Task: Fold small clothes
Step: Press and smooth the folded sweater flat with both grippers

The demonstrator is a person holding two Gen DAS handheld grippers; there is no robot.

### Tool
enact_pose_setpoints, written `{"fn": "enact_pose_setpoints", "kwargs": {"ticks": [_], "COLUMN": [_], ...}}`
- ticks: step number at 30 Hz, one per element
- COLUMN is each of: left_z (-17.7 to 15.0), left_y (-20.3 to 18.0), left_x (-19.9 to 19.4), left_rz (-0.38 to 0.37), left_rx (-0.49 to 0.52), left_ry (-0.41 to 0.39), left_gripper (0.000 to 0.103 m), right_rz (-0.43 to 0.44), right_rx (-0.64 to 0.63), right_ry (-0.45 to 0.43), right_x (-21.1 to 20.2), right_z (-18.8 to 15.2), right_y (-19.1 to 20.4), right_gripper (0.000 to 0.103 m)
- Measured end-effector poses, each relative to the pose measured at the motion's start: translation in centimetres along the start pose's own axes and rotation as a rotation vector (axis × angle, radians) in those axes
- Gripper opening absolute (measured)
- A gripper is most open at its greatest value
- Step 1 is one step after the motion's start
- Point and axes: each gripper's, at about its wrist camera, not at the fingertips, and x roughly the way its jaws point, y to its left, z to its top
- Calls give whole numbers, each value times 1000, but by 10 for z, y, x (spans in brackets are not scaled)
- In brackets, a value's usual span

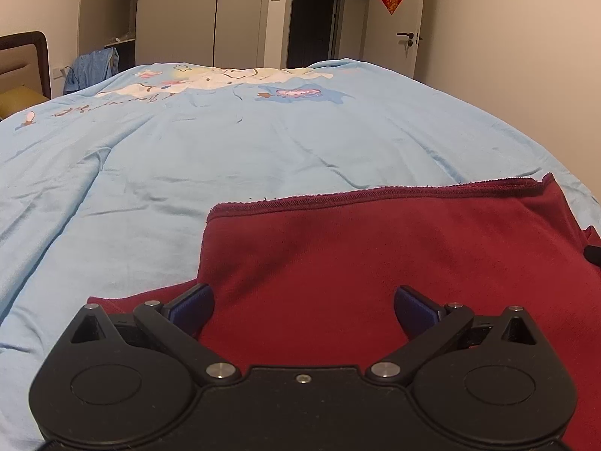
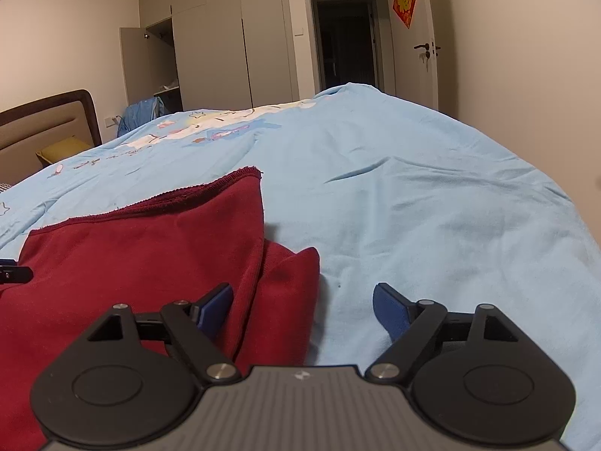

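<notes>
A dark red garment [image 1: 375, 255] lies flat on the light blue bed cover [image 1: 225, 150], its stitched hem facing the far side. My left gripper [image 1: 304, 308] hovers open over the garment's near left part, blue pads [image 1: 193, 306] wide apart with only cloth beneath. In the right wrist view the same red garment [image 2: 142, 248] fills the lower left, a folded flap sticking out at its right edge. My right gripper [image 2: 302, 310] is open and straddles that right edge, one pad over red cloth, the other over the blue cover [image 2: 432, 206]. The left gripper's tip [image 2: 13, 272] shows at the far left.
The bed cover has a cartoon print [image 1: 210, 82] on its far half. A headboard [image 2: 49, 124] and yellow pillow [image 2: 64, 150] stand at the left. Beyond the bed are wardrobes [image 1: 203, 15], a dark doorway [image 1: 313, 18], a blue cloth [image 1: 92, 67] and a door [image 1: 398, 30].
</notes>
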Motion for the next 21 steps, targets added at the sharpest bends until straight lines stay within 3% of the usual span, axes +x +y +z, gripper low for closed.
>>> {"fn": "enact_pose_setpoints", "kwargs": {"ticks": [7, 14, 21], "left_z": [8, -8, -49], "left_y": [6, -3, -8], "left_x": [-30, -101, -153], "left_rz": [15, 63, 107], "left_rx": [-48, -64, -142], "left_ry": [-61, -133, -125], "left_gripper": [102, 102, 102], "right_rz": [16, 43, 99], "right_rx": [-11, -98, -211], "right_ry": [-53, -130, -140], "right_x": [-27, -75, -99], "right_z": [6, 7, -19], "right_y": [7, 32, 78], "right_gripper": [103, 103, 103]}}
